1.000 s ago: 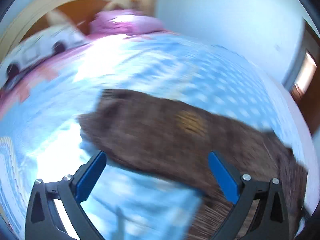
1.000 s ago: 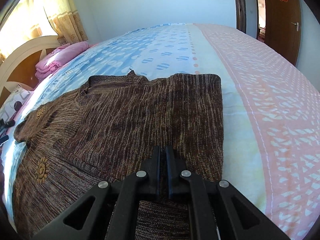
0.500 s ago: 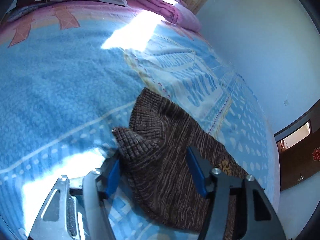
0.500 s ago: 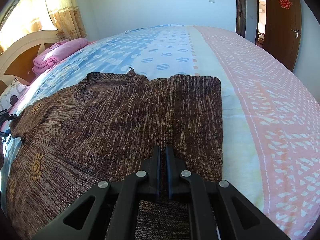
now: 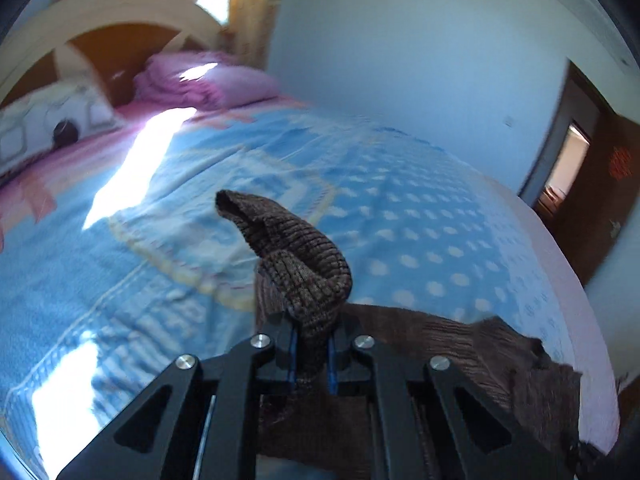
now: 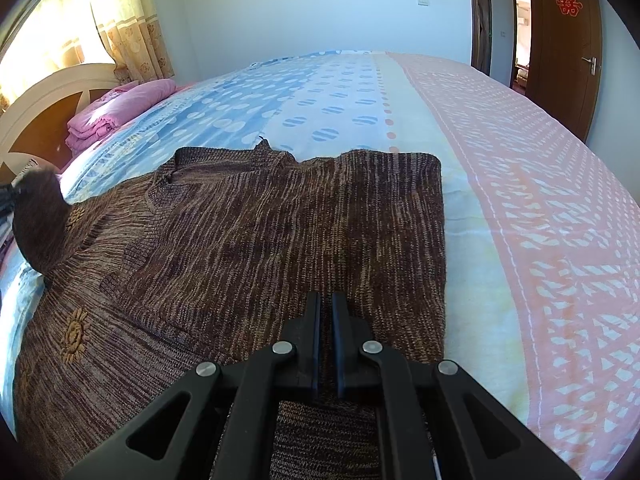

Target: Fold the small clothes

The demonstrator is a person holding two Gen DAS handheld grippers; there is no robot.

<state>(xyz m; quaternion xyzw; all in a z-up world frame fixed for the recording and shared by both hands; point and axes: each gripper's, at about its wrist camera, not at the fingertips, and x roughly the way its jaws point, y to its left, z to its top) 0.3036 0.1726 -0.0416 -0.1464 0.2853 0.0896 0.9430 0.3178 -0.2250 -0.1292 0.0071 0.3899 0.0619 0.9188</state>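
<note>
Now the left tongs (image 5: 312,354) pinch the cuff (image 5: 288,256) of the sweater (image 6: 256,240), which lies flat on the bed (image 6: 520,184). Carry the sleeve low across the chest, keeping it untwisted. Right tongs (image 6: 327,342) sit nearly closed at the hem; whether they grip it, I cannot tell. Pink bedding (image 6: 116,110) sits well beyond the sweater, so nothing blocks the fold.

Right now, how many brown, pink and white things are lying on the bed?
Brown: 1, the sweater
Pink: 1, the folded blanket
White: 1, the pillow
Total: 3
</note>
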